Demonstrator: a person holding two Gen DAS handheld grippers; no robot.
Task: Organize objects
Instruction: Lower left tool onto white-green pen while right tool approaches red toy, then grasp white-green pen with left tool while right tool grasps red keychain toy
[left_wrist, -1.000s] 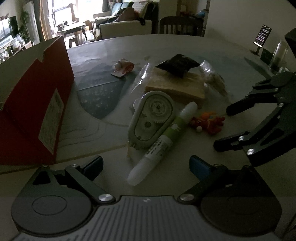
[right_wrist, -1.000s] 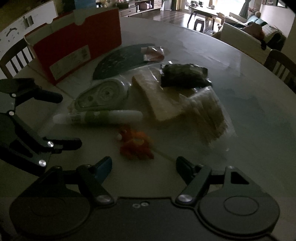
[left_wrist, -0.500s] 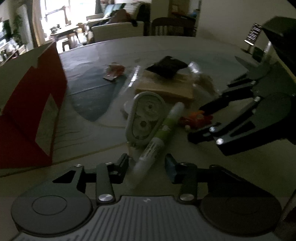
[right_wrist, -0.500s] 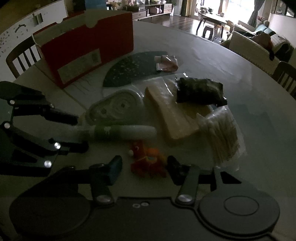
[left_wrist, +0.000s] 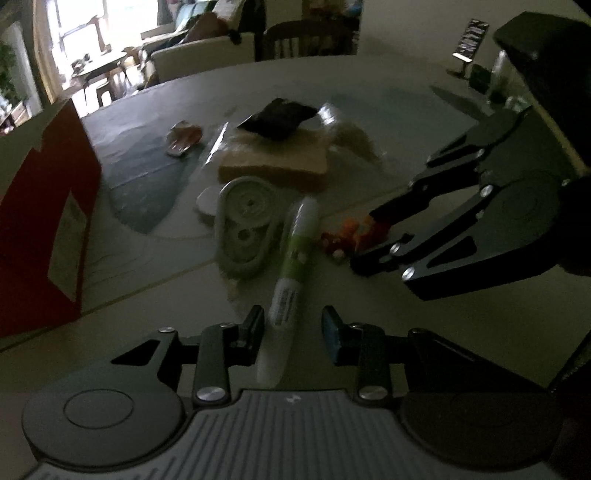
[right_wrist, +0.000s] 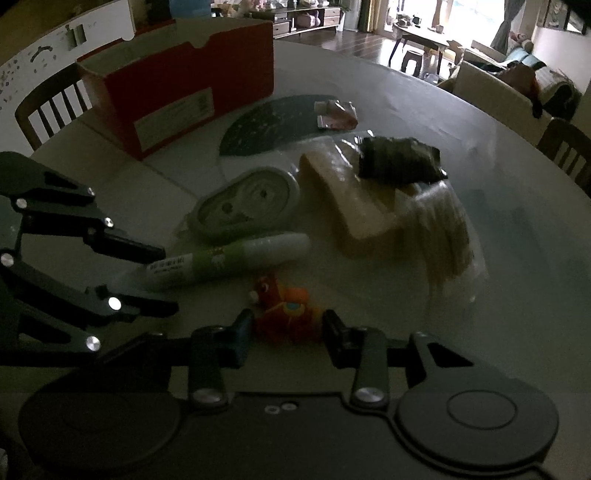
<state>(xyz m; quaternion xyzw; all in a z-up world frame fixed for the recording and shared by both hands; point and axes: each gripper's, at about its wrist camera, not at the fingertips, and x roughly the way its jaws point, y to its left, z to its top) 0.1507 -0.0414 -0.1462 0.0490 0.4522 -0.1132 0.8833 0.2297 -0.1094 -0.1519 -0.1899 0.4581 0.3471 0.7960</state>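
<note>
A white and green pen-shaped tube (left_wrist: 291, 258) lies on the round table (left_wrist: 388, 122), its near end between the fingers of my left gripper (left_wrist: 293, 328). The left finger touches it and a gap remains on the right, so that gripper is open. In the right wrist view the same tube (right_wrist: 229, 258) points toward the left gripper (right_wrist: 168, 282). A small orange toy (right_wrist: 284, 306) sits on the table between the pads of my right gripper (right_wrist: 286, 328), which press it from both sides. The left wrist view shows the right gripper (left_wrist: 364, 240) around the toy (left_wrist: 343, 236).
A grey correction-tape dispenser (left_wrist: 243, 229) lies beside the tube. Behind it are a beige block (right_wrist: 354, 210), a dark packet (right_wrist: 399, 162), a clear bag of pale sticks (right_wrist: 443, 236) and a small pink packet (right_wrist: 336, 114). An open red box (right_wrist: 184, 92) stands at the left.
Both grippers came forward and narrowed. The left one now straddles the tube's end; the right one moved from short of the orange toy to closing on it.
</note>
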